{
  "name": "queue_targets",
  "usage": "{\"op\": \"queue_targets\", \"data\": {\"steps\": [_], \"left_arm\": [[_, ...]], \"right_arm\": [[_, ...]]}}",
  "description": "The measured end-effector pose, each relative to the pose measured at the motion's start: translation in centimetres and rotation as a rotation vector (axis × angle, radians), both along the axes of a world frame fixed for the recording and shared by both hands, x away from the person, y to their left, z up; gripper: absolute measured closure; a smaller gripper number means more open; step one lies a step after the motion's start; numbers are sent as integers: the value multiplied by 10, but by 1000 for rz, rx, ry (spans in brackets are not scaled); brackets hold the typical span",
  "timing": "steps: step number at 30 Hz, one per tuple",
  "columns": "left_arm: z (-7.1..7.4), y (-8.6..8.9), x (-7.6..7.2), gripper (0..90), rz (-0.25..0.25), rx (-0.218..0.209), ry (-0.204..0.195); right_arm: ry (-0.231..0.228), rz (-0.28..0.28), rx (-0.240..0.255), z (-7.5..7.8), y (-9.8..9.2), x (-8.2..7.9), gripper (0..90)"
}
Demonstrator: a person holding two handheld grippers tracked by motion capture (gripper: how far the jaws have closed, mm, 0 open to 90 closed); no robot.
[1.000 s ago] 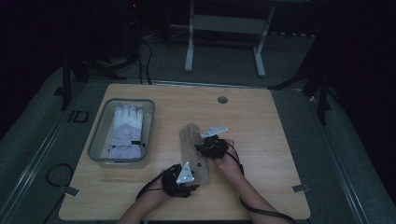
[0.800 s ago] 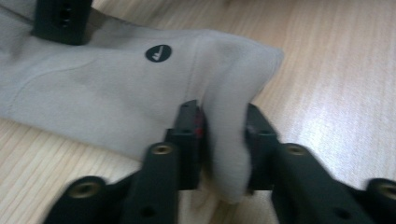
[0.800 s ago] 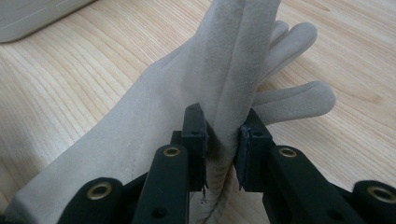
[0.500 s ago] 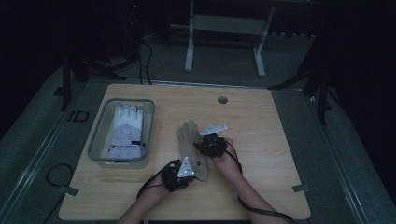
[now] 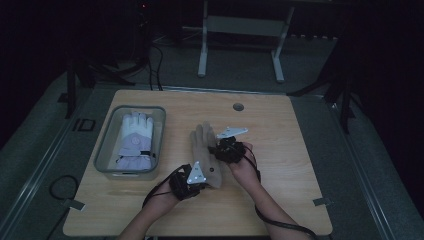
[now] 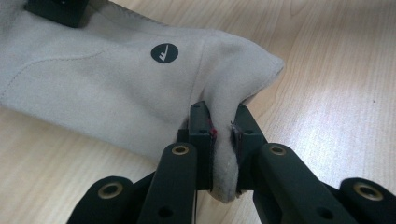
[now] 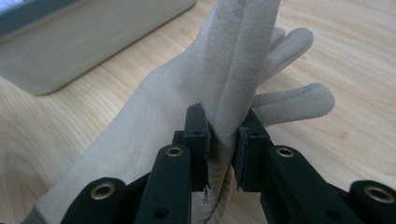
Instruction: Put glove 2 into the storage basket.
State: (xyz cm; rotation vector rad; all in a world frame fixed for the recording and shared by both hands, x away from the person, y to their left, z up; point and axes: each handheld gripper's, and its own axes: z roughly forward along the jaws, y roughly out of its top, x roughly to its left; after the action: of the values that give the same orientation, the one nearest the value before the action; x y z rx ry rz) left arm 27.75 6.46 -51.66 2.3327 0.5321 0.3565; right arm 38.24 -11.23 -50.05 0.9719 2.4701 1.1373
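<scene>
The tan glove (image 5: 206,152) lies near the middle of the bench (image 5: 300,150), a little toward my front edge, fingers pointing to the far edge and cuff toward me. I have it pinched at two places. My left gripper (image 6: 223,140) is clamped on a fold of cloth at the cuff end; its jaws have just been closing, and in the left gripper view the fabric now sits squeezed between the pads, bunched into a ridge, with a small round black logo (image 6: 164,52) on the panel beyond. My right gripper (image 7: 223,140) is pressed together on a fold along the glove's side edge, nearer the fingers; in the right gripper view the cloth stands up as a pleat between the pads, and the glove's fingers (image 7: 299,102) fan out behind it, close above the wood.

So I judge both grasps made and the lift just starting: the pinched parts are raised, but most of the glove seems to rest on the bench.

To the left, near the bench's left edge, the clear bin (image 5: 107,150) already holds a white and lilac glove (image 5: 134,140), laid flat with fingers toward the far edge. I judge what is left is to raise the tan glove clear, carry it across and set it in the bin with the other.
</scene>
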Motion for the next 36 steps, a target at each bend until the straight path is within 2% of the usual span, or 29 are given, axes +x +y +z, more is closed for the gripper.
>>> {"op": "queue_targets", "data": {"steps": [8, 19, 27, 33, 36], "left_arm": [[22, 11, 5, 822, -4, 14, -15], [51, 39, 9, 822, 7, 56, -58], [68, 65, 13, 822, 40, 70, -81], [73, 90, 13, 821, 85, 51, -76], [76, 100, 11, 821, 99, 66, -78]], "right_arm": [[-19, 7, 11, 20, 10, 5, 778], [-53, 29, 29, 49, 35, 11, 778], [-67, 44, 37, 66, 65, 20, 777], [-82, 70, 37, 76, 93, 25, 777], [-85, 88, 33, 78, 109, 26, 777]]}}
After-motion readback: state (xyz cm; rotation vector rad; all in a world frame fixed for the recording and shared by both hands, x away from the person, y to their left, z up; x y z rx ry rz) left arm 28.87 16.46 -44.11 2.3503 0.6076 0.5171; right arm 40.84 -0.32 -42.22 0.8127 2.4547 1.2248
